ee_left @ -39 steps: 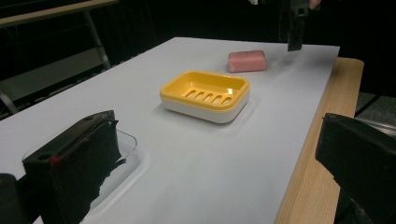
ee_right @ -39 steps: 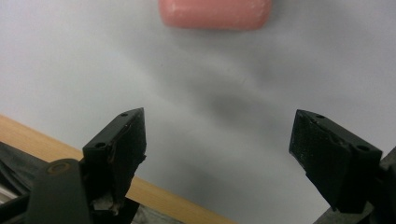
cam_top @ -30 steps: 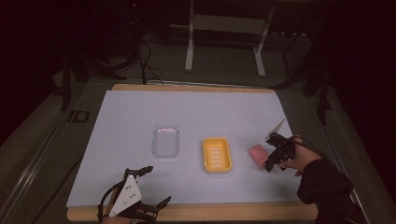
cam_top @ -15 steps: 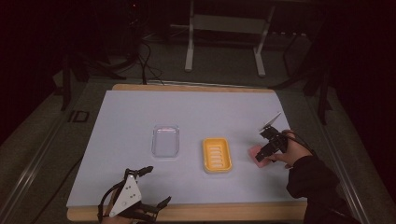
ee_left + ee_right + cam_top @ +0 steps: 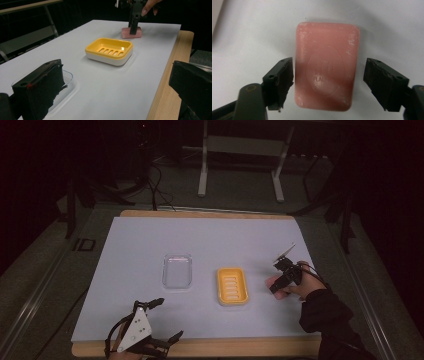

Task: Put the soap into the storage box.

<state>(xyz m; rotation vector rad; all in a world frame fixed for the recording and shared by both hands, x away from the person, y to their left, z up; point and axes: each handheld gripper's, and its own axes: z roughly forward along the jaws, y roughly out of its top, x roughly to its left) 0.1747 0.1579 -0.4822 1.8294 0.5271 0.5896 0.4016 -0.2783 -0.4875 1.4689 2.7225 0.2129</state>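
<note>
The pink soap bar [image 5: 327, 65] lies flat on the white table [image 5: 150, 250], to the right of the yellow soap dish [image 5: 232, 286] and well apart from the clear lid [image 5: 177, 271] farther left; the right claw [image 5: 328, 82] stands directly over the bar and points straight down at it, so the bar sits between its jaws; seen from the right gripper view the bar's long axis runs away from the camera, and the jaws straddle its short width, one at each long side; the jaws have just been closing and now stand at a middling gap, the left one at or nearly at the bar's edge, the right one with a sliver of table showing between it and the bar, so I judge the soap is not yet pinched; the right hand [image 5: 295, 285] is by far the nearer one; the left claw [image 5: 150, 340] rests at the near edge of the table, gaping wide and holding nothing; the table's right edge is near the bar, yet the stretch between bar and dish is bare, which leaves a short open path leftward; the coming move probably calls for closing squarely across the short width, then lifting clear of the dish's raised rim
</note>
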